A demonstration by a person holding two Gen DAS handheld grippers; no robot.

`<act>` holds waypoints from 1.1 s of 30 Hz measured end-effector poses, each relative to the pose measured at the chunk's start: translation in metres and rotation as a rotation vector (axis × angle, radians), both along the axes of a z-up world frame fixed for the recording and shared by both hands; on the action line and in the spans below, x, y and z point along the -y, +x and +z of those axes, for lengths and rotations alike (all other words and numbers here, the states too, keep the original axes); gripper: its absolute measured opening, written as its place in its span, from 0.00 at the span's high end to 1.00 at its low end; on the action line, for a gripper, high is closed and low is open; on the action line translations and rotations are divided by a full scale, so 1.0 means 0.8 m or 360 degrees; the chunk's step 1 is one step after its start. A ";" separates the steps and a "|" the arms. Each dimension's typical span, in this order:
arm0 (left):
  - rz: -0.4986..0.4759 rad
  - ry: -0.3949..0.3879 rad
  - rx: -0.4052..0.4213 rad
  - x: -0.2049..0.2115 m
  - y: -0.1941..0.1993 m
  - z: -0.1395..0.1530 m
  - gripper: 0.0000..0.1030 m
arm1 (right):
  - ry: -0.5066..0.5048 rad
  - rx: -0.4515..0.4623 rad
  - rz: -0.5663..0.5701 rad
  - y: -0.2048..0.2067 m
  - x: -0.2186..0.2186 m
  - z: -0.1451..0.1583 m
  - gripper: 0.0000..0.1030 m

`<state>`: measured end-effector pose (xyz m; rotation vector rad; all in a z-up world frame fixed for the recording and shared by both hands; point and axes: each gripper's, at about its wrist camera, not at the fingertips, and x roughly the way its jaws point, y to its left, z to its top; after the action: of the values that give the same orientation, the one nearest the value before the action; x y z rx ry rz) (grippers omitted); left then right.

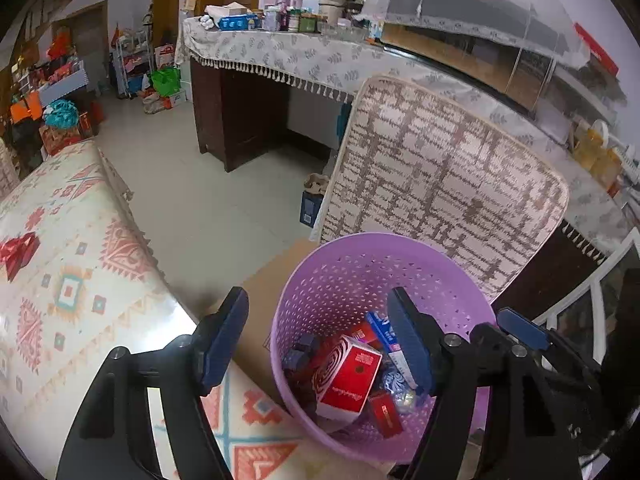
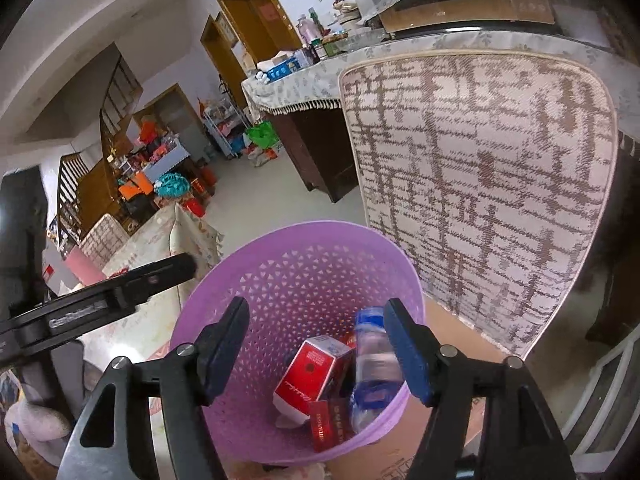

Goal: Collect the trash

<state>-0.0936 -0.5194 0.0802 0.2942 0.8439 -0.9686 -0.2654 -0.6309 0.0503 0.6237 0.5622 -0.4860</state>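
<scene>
A purple perforated basket (image 1: 340,276) (image 2: 288,264) stands below both grippers. In it lie a red and white box (image 1: 348,376) (image 2: 308,376), smaller red packs (image 1: 386,414) and a blue and white carton (image 1: 378,326). My left gripper (image 1: 318,344) hangs open over the basket's left rim with nothing between its fingers. My right gripper (image 2: 316,348) is open above the basket. A clear plastic bottle (image 2: 374,364) with a blue cap and label shows blurred just inside the right finger, and no pad presses on it. The left gripper's arm (image 2: 120,288) crosses the right wrist view at the left.
The basket sits on a cardboard box (image 1: 264,292) beside a table with a patterned cloth (image 1: 68,292), where a shiny red wrapper (image 1: 18,252) lies. Behind the basket stands a chair back with a woven brown-and-white cover (image 1: 440,184). Beyond it is a cloth-covered desk (image 1: 280,56) with bottles.
</scene>
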 end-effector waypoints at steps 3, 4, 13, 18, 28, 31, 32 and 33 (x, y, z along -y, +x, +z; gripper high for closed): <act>0.0036 -0.0023 0.0005 -0.024 -0.006 0.010 0.28 | -0.0005 0.0016 -0.0022 -0.009 -0.005 0.006 0.27; 0.0048 -0.0029 0.0006 -0.032 -0.007 0.012 0.28 | -0.0007 0.0019 -0.0034 -0.012 -0.007 0.007 0.24; 0.0199 -0.0130 0.0194 -0.114 -0.048 0.048 0.19 | -0.0285 0.0165 -0.0207 -0.058 -0.055 0.035 0.07; 0.0340 -0.0237 0.0320 -0.168 -0.073 0.072 0.12 | -0.0272 0.0240 -0.0118 -0.077 -0.085 0.052 0.07; 0.0501 -0.0294 0.0570 -0.245 -0.136 0.096 0.03 | -0.0305 0.0180 -0.0052 -0.107 -0.149 0.068 0.07; 0.0542 -0.0255 0.0597 -0.259 -0.147 0.093 0.03 | -0.0289 0.0158 -0.0030 -0.115 -0.165 0.067 0.07; 0.0559 -0.0244 0.0605 -0.264 -0.151 0.090 0.03 | -0.0289 0.0149 -0.0025 -0.116 -0.168 0.066 0.07; 0.0570 -0.0238 0.0608 -0.268 -0.154 0.087 0.03 | -0.0291 0.0134 -0.0018 -0.118 -0.174 0.065 0.07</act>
<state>-0.2167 -0.3051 0.1499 0.1822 0.4503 -0.6090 -0.3599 -0.4914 0.1024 0.4704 0.4292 -0.5131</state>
